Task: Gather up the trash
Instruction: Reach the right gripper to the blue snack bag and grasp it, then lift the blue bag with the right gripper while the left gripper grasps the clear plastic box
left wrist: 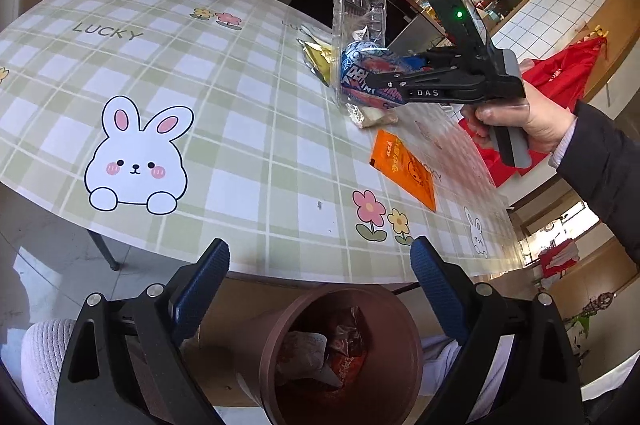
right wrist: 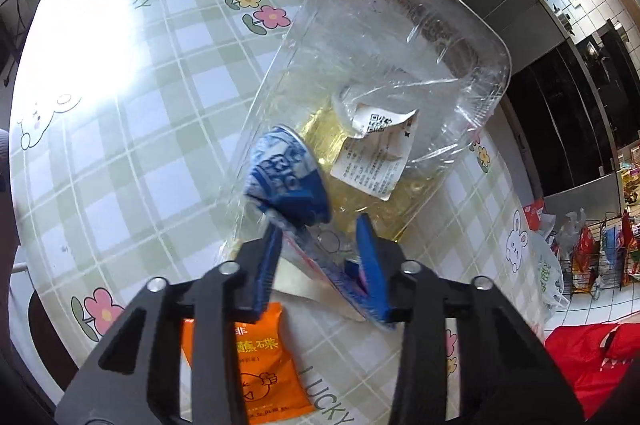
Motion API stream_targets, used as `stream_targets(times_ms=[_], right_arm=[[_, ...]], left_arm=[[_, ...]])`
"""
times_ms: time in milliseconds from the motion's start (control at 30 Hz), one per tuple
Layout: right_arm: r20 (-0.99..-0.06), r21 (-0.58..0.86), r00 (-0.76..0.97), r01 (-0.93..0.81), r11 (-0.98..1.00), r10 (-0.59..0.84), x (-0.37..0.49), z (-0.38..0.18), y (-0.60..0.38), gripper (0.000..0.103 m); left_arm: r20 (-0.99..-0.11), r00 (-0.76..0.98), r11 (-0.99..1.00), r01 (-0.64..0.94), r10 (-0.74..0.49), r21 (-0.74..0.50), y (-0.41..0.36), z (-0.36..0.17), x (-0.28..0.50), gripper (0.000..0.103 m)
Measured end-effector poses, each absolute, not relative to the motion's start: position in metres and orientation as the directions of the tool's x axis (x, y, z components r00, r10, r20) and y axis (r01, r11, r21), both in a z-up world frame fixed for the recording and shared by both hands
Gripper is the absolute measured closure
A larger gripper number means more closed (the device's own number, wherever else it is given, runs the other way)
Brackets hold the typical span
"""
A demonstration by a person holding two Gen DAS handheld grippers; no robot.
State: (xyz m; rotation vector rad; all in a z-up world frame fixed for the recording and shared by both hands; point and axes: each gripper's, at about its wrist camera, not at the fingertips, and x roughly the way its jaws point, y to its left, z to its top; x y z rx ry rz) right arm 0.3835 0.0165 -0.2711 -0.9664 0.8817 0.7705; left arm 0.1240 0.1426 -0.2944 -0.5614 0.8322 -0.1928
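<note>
My right gripper (right wrist: 322, 257) is shut on a clear plastic tray (right wrist: 384, 65) with a blue-and-white wrapper (right wrist: 286, 177) and holds them above the table. In the left wrist view the same gripper (left wrist: 372, 81) holds the tray (left wrist: 360, 9) over the table's far side. My left gripper (left wrist: 320, 265) is open and empty, just above a brown trash bin (left wrist: 340, 345) that holds several wrappers. An orange sachet (left wrist: 404, 169) lies flat on the table; it also shows in the right wrist view (right wrist: 260, 365). A gold wrapper (left wrist: 318, 59) lies behind the tray.
The table (left wrist: 240, 129) has a green checked cloth with rabbits and flowers. The bin stands below its near edge. A red bag (left wrist: 560, 81) lies on the floor to the right. A foil scrap (left wrist: 372, 117) lies under the held tray.
</note>
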Motion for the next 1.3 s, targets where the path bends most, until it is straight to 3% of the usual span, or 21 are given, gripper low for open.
stream_targets(times_ms=[67,333,633,667,733,900,1067,1200,1300], right_arm=[[-0.884,-0.347,0.433,-0.860,0.375,0.177,0.379,-0.267,0.010,0.086],[-0.830,-0.267,0.455,-0.832,0.486,0.323,0.361,-0.224,-0.030,0.087],[-0.673,0.050,0.538,-0.651,0.757,0.507,0.326,-0.203,-0.132,0.087],[-0.664,0.073,0.546,-0.633,0.771,0.511,0.321,-0.206,-0.142,0.087],[-0.640,0.147,0.557,-0.589,0.795,0.530,0.308,-0.213,-0.164,0.087],[-0.601,0.310,0.587,-0.454,0.835,0.542,0.286,-0.234,-0.209,0.087],[-0.595,0.331,0.601,-0.421,0.845,0.533,0.273,-0.242,-0.231,0.087],[-0.578,0.344,0.612,-0.416,0.842,0.539,0.268,-0.243,-0.242,0.087],[-0.576,0.336,0.619,-0.416,0.845,0.534,0.267,-0.243,-0.248,0.087]], left_arm=[[-0.642,0.667,0.833,-0.058,-0.378,-0.550,0.144,-0.295,0.124,0.013],[-0.633,0.666,0.832,-0.033,-0.395,-0.554,0.137,-0.287,0.123,0.014],[-0.636,0.643,0.852,0.050,-0.427,-0.521,0.112,-0.268,0.138,0.015],[-0.632,0.635,0.851,0.078,-0.444,-0.519,0.108,-0.265,0.143,0.019],[-0.623,0.606,0.839,0.145,-0.494,-0.525,0.101,-0.259,0.159,0.035],[-0.654,0.574,0.869,0.285,-0.493,-0.406,0.072,-0.245,0.202,0.045],[-0.720,0.492,0.864,0.380,-0.490,-0.329,0.026,-0.253,0.240,0.045],[-0.770,0.437,0.865,0.408,-0.466,-0.292,-0.004,-0.266,0.270,0.035],[-0.776,0.430,0.871,0.385,-0.462,-0.305,-0.009,-0.274,0.293,0.034]])
